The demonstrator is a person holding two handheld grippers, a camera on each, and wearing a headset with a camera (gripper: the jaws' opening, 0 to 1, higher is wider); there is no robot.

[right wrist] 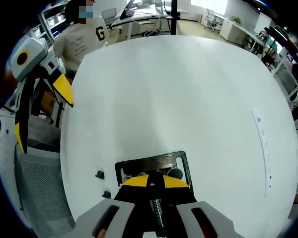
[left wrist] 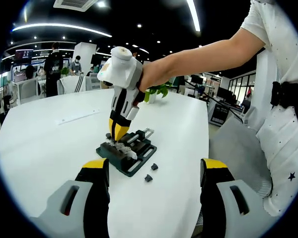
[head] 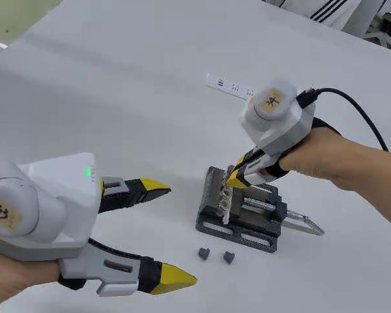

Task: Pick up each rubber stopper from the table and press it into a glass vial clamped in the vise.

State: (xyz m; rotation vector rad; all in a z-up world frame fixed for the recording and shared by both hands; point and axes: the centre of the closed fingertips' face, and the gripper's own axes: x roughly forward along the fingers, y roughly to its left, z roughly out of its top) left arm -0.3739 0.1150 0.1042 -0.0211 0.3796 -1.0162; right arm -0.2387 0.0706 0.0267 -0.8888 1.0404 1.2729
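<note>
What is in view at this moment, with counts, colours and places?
rubber stoppers: two, dark grey, loose on the table in front of the vise
vise: one, dark grey-green, on the table
glass vials: clear, clamped in the vise; count unclear
strip: one, white, flat beyond the vise
table: one, white
bystanders: a few, beyond the table
cable: one, black, at the right gripper
left gripper: white, yellow tips, jaws open, left of the stoppers
right gripper: white, yellow tips, jaws shut, pointing down onto the vise
</note>
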